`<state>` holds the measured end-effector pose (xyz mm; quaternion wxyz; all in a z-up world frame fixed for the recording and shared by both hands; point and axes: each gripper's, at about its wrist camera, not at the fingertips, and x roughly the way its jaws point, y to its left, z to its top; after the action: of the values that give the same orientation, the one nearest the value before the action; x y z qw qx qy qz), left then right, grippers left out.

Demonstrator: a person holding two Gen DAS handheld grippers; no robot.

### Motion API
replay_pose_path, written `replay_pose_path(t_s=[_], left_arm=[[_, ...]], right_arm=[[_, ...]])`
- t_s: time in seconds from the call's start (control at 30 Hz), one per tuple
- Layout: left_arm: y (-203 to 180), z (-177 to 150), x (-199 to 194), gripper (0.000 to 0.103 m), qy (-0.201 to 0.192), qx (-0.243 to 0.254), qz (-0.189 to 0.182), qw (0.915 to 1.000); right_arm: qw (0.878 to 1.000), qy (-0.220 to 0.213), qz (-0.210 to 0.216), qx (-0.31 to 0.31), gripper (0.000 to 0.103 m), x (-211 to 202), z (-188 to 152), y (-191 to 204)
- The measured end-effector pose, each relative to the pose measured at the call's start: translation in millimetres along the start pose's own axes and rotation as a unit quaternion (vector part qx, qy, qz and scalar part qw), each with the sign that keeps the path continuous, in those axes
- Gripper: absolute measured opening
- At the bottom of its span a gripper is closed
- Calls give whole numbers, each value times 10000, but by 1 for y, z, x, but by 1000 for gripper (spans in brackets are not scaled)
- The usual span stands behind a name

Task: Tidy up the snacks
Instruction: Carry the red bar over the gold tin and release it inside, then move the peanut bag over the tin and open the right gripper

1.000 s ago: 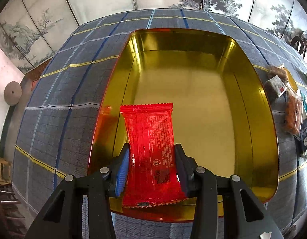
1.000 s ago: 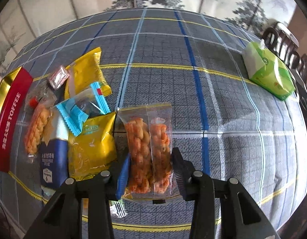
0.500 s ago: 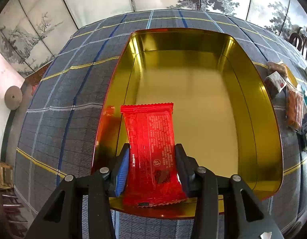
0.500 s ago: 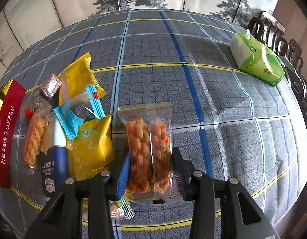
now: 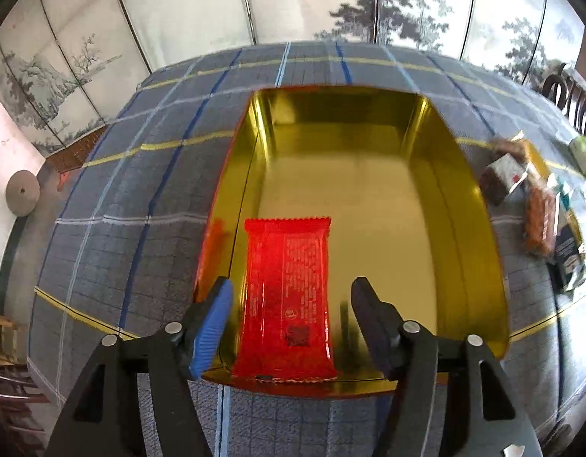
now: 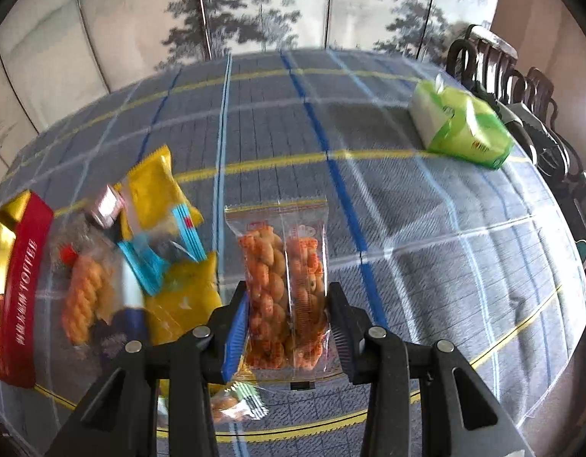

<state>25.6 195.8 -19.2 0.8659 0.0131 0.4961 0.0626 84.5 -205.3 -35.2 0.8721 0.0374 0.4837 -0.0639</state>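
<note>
A red snack packet [image 5: 287, 299] lies in the near left corner of the gold tin [image 5: 369, 205], its near end resting on the tin's front rim. My left gripper [image 5: 293, 304] straddles it with jaws opening, and gaps show on both sides between pads and packet. In the right wrist view my right gripper [image 6: 287, 327] is shut on a clear packet of orange twisted crackers [image 6: 283, 285], held above the plaid tablecloth. The tin's red side [image 6: 24, 285] shows at the far left there.
A heap of snacks [image 6: 140, 251] lies left of my right gripper: yellow, light blue, dark blue and clear packets. A green tissue pack [image 6: 460, 129] sits at the back right, dark chairs [image 6: 513, 87] beyond it. More packets [image 5: 536, 205] lie right of the tin.
My left gripper's jaws have spread apart and let go of the red packet, which now rests in the tin. My right gripper has risen with the cracker packet and rolled a little.
</note>
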Motion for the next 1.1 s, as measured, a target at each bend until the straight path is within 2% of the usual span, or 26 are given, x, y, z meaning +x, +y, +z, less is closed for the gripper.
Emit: replay_pose_path(t_s=[0.13,0.3,0.47,0.63,0.83,1.1], left_arm=[[5,0,-21,68,-291,-200,15,9994],[20,-5,-44,73,-499,-514,105,9974],[43,-17,-57,75,-531,-860,242,9946],[65,-31,-66,76,-514,-1110,421,9916],[82,-45,-72,76,-478,-1349,525,9883],[96,-55,-75,77,-394,-1580,574,9850]], right_arm=[[9996,-208,194,-43,40,-22,6,15],[9956,-352,770,-403,40,-47,8,65],[9835,-297,1436,-1059,40,-63,0,140],[9675,-153,1891,-1670,40,-67,-17,206],[9541,57,2032,-2200,40,-60,-36,267],[9440,286,1957,-2641,40,-41,-55,309]])
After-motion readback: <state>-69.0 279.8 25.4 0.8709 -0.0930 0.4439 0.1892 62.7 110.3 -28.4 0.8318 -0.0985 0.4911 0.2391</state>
